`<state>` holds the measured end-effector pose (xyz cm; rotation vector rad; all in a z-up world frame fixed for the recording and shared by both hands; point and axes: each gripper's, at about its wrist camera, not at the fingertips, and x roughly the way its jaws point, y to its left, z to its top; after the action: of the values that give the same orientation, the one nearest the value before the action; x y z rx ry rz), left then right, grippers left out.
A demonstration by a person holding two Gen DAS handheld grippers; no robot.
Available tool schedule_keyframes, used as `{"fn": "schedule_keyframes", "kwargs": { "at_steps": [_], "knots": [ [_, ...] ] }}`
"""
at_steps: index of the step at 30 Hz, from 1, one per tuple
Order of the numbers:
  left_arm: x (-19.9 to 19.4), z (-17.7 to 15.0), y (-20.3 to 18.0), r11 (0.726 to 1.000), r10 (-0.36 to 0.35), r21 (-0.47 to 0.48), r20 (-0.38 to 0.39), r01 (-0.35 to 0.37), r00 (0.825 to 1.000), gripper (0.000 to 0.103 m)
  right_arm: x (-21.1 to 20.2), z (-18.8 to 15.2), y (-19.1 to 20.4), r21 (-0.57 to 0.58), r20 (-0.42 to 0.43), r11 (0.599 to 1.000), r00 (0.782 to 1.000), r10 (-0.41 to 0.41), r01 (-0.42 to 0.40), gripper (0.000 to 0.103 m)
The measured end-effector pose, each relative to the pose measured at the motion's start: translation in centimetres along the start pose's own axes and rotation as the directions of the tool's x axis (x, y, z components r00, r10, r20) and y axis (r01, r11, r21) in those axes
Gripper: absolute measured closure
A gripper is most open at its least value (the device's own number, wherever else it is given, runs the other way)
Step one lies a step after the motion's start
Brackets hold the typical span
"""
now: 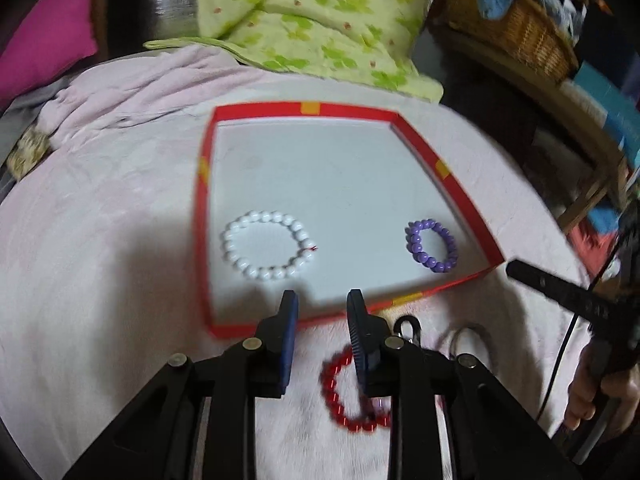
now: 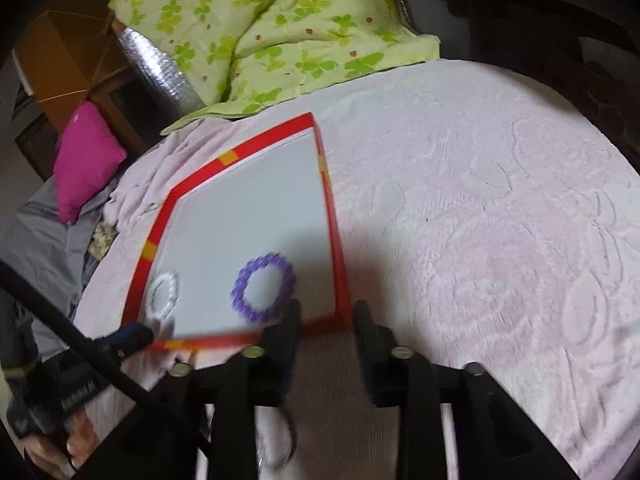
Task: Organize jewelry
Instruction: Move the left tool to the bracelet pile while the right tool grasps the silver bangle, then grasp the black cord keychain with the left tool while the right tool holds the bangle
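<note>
Glossy red bead bracelet (image 1: 352, 392), round.

The tray (image 1: 472, 200) has a red rim with yellow patches. Its bracelets are white (image 1: 266, 245) and purple (image 1: 432, 245). The quilt (image 2: 256, 28) is green with leaf print.

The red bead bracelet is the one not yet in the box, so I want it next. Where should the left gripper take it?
Pinch the red bracelet across its near-left arc, coming straight down with the left gripper. It lies flat on the blanket as an open ring, so one finger can probably drop inside and one outside.
</note>
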<state>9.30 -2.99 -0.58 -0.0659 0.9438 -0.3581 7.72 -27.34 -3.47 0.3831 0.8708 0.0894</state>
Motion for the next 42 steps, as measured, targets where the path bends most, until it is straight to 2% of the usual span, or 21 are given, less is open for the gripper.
{"fn": "schedule_keyframes", "kwargs": {
  "at_steps": [1, 2, 3, 5, 8, 11, 13, 18, 22, 25, 29, 33, 36, 42],
  "knots": [
    [-0.6, -0.2, 0.1, 1.000, -0.001, 0.002, 0.006, 0.001, 1.000, 0.076, -0.5, -0.3, 0.2, -0.012, -0.004, 1.000, 1.000, 0.012, -0.012, 0.041],
    [-1.4, -0.9, 0.2, 1.000, 0.004, 0.015, 0.015, -0.004, 1.000, 0.071, -1.2, -0.8, 0.6, -0.035, -0.009, 0.999, 1.000, 0.027, -0.027, 0.040],
    [-2.0, -1.5, 0.2, 1.000, 0.010, 0.026, 0.018, -0.011, 1.000, 0.061, -1.6, -1.3, 0.9, -0.050, -0.013, 0.998, 0.999, 0.033, -0.034, 0.040],
    [-2.7, -2.8, 0.1, 0.998, 0.028, 0.053, 0.021, -0.030, 0.999, 0.048, -2.6, -2.9, 1.5, -0.068, -0.039, 0.997, 0.998, 0.045, -0.047, 0.040],
    [-3.3, -5.3, -0.6, 0.992, 0.034, 0.120, 0.000, -0.034, 0.999, 0.047, -2.8, -5.0, 1.8, -0.040, -0.096, 0.995, 0.992, 0.082, -0.087, 0.040],
    [-3.2, -7.0, -1.5, 0.983, 0.058, 0.174, -0.026, -0.053, 0.998, 0.046, -2.0, -6.2, 2.7, -0.055, -0.138, 0.995, 0.987, 0.079, -0.087, 0.039],
    [-2.9, -7.0, -2.0, 0.976, 0.070, 0.209, -0.026, -0.063, 0.997, 0.046, -1.3, -6.7, 3.4, -0.082, -0.145, 0.995, 0.988, 0.051, -0.063, 0.031],
    [-2.6, -6.2, -0.5, 0.984, 0.056, 0.171, -0.027, -0.051, 0.998, 0.046, 0.8, -6.5, 4.6, -0.112, -0.170, 0.993, 0.985, 0.019, -0.038, 0.030],
    [-1.8, -6.0, -0.3, 0.981, 0.057, 0.186, -0.057, -0.045, 0.997, 0.046, 1.6, -6.9, 6.2, -0.232, -0.144, 0.973, 0.988, -0.048, 0.014, 0.029],
    [-1.5, -6.0, -0.5, 0.981, 0.037, 0.194, -0.068, -0.023, 0.997, 0.046, 1.8, -7.2, 6.5, -0.304, -0.116, 0.951, 0.989, -0.090, 0.051, 0.040],
    [-1.5, -5.2, -0.6, 0.986, -0.055, 0.152, -0.065, 0.064, 0.996, 0.046, 1.3, -7.2, 6.0, -0.319, -0.115, 0.947, 0.990, -0.075, 0.035, 0.041],
    [-0.7, -4.3, -1.5, 0.986, -0.112, 0.120, -0.069, 0.120, 0.991, 0.046, 0.6, -6.9, 5.3, -0.313, -0.099, 0.948, 0.991, -0.089, 0.054, 0.041],
    [0.3, -3.8, -2.4, 0.982, -0.139, 0.114, -0.079, 0.148, 0.987, 0.046, 0.2, -6.2, 3.9, -0.266, -0.087, 0.960, 0.990, -0.110, 0.083, 0.041],
    [2.3, -2.3, -3.0, 0.982, -0.176, 0.055, -0.081, 0.181, 0.981, 0.047, -0.1, -5.7, 2.1, -0.195, -0.109, 0.978, 0.989, -0.097, 0.075, 0.041]
  ]
}}
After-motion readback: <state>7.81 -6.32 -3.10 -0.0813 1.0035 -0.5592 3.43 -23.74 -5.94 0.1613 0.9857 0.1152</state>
